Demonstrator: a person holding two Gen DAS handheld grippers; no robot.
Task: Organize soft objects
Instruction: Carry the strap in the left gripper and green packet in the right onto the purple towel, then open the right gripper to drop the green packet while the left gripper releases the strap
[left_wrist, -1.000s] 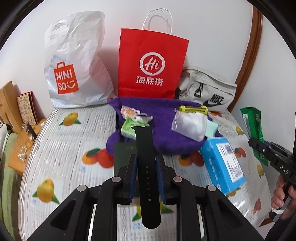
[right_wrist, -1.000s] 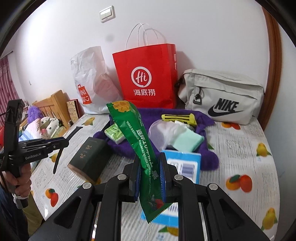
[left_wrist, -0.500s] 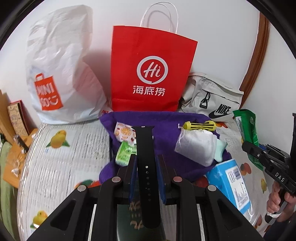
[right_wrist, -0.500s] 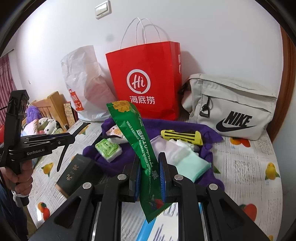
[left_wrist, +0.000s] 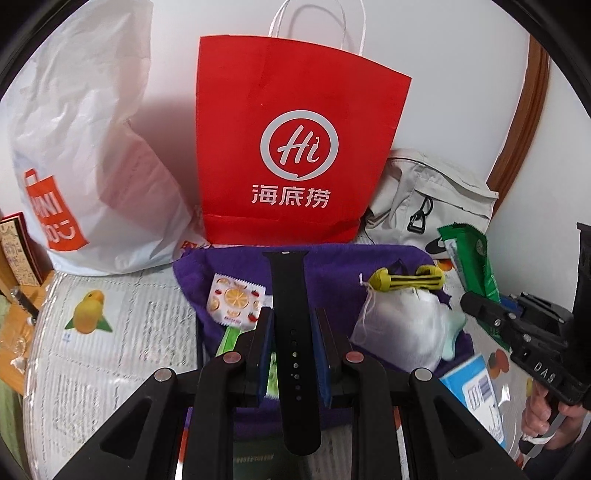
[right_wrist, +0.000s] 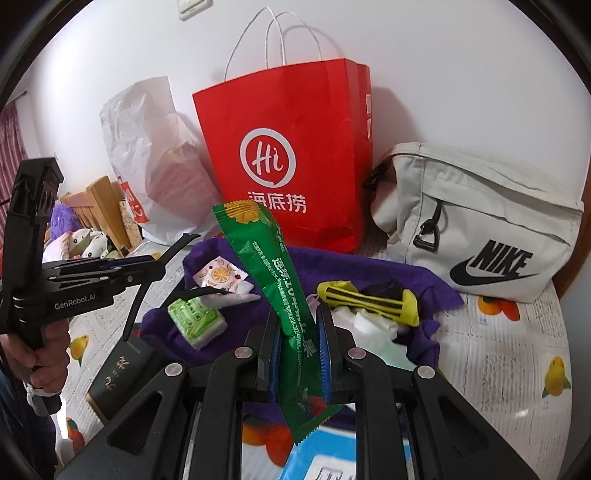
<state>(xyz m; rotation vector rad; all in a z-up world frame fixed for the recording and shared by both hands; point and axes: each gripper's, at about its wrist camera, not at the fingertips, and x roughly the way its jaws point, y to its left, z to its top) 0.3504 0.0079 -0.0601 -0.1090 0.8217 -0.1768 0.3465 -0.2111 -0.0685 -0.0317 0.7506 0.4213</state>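
The left tongs (left_wrist: 291, 343) are clamping a black silicone watch strap (left_wrist: 293, 332) between their blue pads, the strap standing upright and sticking out above and below the grip. The right tongs (right_wrist: 299, 347) are pinching a long green snack sachet (right_wrist: 280, 295), which is leaning up and to the left out of the grip. Both are hovering over a rumpled purple towel (left_wrist: 332, 266) that is lying on the fruit-print worktop (left_wrist: 110, 350) toward its back edge. On the towel are resting an orange-slice printed packet (left_wrist: 232, 299), a green tissue pack (right_wrist: 195, 321), a yellow and black striped item (left_wrist: 406, 279) and a white drawstring mesh pouch (left_wrist: 399, 332) touching a mint-green piece (left_wrist: 452, 332). A dark green box (right_wrist: 122, 373) is sitting at the towel's left front side, a blue carton (left_wrist: 476, 391) at its right front. Along the back edge, against the wall, a white Miniso plastic bag (left_wrist: 85, 147), a red Haidilao paper bag (left_wrist: 295, 147) and a beige Nike pouch bag (right_wrist: 480, 221) are standing side by side.
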